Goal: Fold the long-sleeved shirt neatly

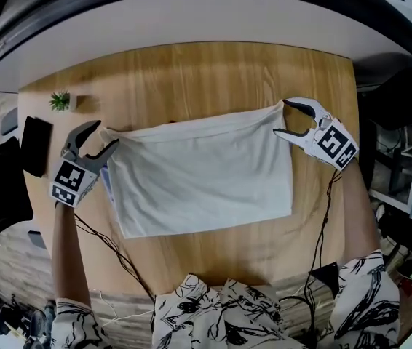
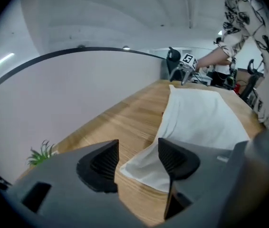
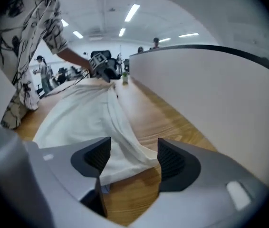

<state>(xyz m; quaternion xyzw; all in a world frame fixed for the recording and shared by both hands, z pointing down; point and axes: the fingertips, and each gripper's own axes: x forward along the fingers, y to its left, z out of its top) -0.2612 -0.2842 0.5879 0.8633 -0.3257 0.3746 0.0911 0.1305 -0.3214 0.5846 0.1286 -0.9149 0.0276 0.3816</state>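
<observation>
Shirt (image 1: 202, 169): soft, light, floppy on the tabletop (image 1: 191, 71).
Left gripper (image 1: 106, 134): jaws apart, corner lying loose between.
Right gripper (image 1: 281, 116): likewise apart, nothing pinched.
Best hold: probably the corners.

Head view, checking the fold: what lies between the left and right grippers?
The white shirt, flat on the table, corners reaching the left gripper and right gripper; the head view shows it.

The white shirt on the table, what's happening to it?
A person is folding the white fabric shirt on the light wooden table, holding a two-jaw gripper in each hand. The shirt lies flat as a folded rectangle. The left gripper and right gripper sit at its two far corners, jaws apart, cloth between them but not pinched.
</observation>
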